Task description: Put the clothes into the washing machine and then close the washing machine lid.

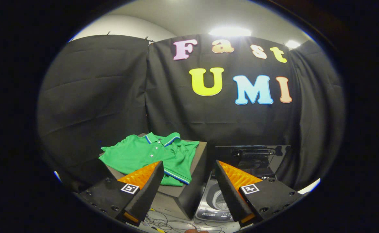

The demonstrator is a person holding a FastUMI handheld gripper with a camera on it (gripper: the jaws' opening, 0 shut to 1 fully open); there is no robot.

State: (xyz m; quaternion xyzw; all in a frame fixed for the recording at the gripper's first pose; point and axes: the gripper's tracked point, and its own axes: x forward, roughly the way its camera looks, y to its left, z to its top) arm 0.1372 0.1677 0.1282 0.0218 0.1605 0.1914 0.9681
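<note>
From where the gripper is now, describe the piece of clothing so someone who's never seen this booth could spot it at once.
Start at the black cloth wall; in front of it stands a dark box-like stand. Spread flat on its top is the green polo shirt, just ahead of the open gripper and beside the open-lidded washing machine. It is the only garment, bright green with a blue-and-white-edged collar.

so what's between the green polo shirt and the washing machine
In the gripper view, the dark side wall of the box the green polo shirt lies on; the washing machine stands right beside it, lid up.
</note>
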